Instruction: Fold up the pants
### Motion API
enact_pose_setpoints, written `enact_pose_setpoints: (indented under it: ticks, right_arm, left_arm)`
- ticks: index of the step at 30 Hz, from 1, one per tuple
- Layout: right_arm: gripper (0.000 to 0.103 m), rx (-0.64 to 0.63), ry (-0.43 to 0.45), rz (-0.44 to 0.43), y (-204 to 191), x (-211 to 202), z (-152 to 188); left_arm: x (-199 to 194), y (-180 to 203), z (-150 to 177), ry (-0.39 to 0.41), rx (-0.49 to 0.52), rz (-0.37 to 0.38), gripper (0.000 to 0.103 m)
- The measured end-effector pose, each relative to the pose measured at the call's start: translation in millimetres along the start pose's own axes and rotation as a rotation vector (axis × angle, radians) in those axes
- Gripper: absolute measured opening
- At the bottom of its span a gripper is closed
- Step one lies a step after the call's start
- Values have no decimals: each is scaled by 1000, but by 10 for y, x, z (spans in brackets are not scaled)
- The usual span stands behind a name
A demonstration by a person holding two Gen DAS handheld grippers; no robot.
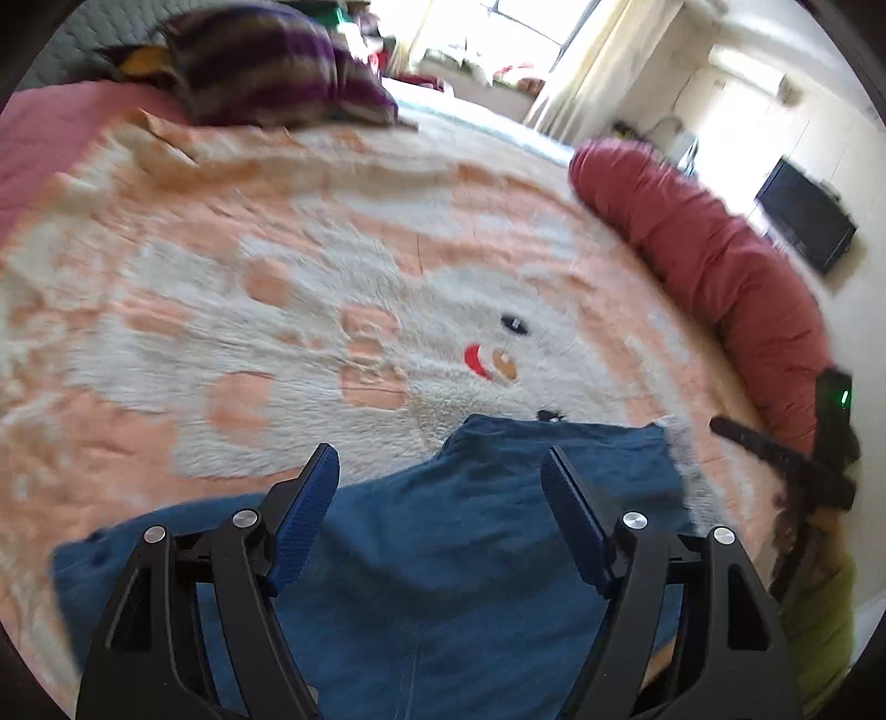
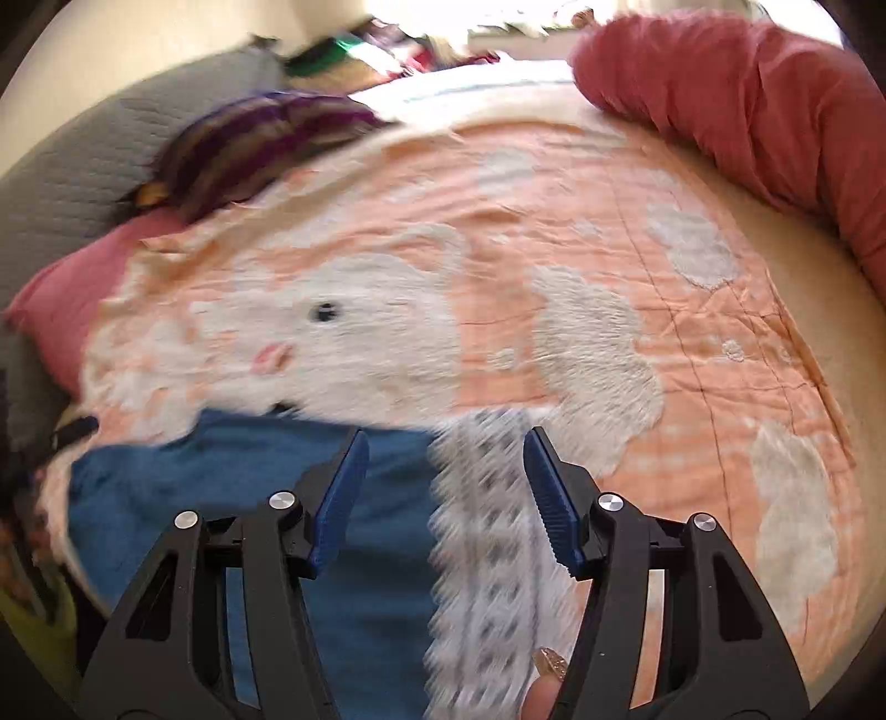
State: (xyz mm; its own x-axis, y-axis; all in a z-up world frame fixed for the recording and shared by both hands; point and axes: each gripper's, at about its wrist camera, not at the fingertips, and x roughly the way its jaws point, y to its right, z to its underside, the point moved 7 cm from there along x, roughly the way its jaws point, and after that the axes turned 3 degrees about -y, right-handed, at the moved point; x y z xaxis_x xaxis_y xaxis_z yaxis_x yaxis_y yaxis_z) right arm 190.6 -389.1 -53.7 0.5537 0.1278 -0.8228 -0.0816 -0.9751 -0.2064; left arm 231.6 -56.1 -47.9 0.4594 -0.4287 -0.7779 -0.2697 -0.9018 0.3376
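Blue pants (image 1: 454, 554) lie flat on the peach and white blanket (image 1: 310, 232) under both my grippers. My left gripper (image 1: 440, 476) hangs wide open, holding nothing. My right gripper (image 2: 446, 459) is open too, over what looks like a blurred white patterned trim (image 2: 487, 565) along the pants' edge.

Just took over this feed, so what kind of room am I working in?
Most likely a bedroom: the pants lie on a bed covered by a peach blanket, with a striped pillow at its head and a curtained window behind.
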Motion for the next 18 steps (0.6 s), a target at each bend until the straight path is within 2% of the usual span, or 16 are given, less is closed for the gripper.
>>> enact_pose_setpoints:
  ticks: [2, 7, 10, 13, 16, 17, 18]
  right_arm:
    - [51, 12, -28, 19, 118, 202, -108]
    - [50, 109, -69, -41, 420, 484, -78]
    - [47, 119, -109, -70, 480, 646, 38]
    - [42, 130, -123, -105, 513, 713, 88]
    - [31, 99, -118, -124, 475, 691, 108]
    - [25, 84, -117, -144, 440, 684, 135]
    - [22, 79, -119, -160, 420, 684, 150]
  left_arm:
    - [256, 66, -5, -45, 15, -10, 74]
    - [739, 45, 29, -122, 19, -15, 74]
    - [944, 62, 45, -154, 8, 18, 74]
    - [1016, 106, 89, -150, 22, 20, 73]
    - [1012, 202, 133, -151, 32, 49, 42]
    - [1018, 243, 147, -159, 33, 72, 19]
    - [1013, 280, 165, -167, 33, 88, 14]
